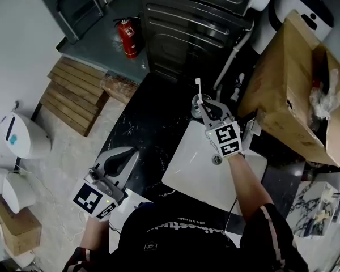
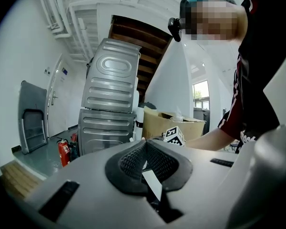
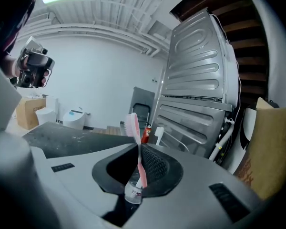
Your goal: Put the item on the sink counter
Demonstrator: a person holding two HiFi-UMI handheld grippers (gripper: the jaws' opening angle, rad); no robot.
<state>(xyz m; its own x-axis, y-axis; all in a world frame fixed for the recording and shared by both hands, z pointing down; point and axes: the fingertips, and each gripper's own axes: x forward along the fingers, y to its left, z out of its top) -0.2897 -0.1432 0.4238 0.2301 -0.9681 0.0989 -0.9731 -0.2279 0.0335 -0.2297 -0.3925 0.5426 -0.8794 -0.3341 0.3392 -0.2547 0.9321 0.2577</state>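
Right jaws: the right gripper (image 3: 139, 149) has its jaws together, clamped on the handle of a pink toothbrush (image 3: 133, 128), bristle head up.
Low in the grip: a small clear container (image 3: 132, 191) sits at the foot of the handle. I cannot tell whether the pads press on it too.
Just beyond: a white toothbrush (image 3: 159, 133) head stands past the jaw tips.
Left jaws: the left gripper (image 2: 147, 149) has its jaws together with nothing gripped. A thin white strip (image 2: 153, 185) shows at the seam, and I cannot tell what it is.
Item's place: held in the air over the far rim of the sink (image 1: 190, 163), not resting on anything.
Left gripper's place: at the near left corner of the sink, over the dark table (image 1: 150, 123).
Step in hand: by my reading, bringing the item to its spot; it is not yet set down.
Next move: lower it onto the table strip beside the sink, settle it so it will not tip, then part the jaws.
Right gripper view only: the grip itself and the pink colour.
Head view only: where the hold hangs relative to the sink, and the cardboard box (image 1: 283, 89) right of the sink.
Left gripper view only: the other gripper's marker cube (image 2: 174, 135) side-on.
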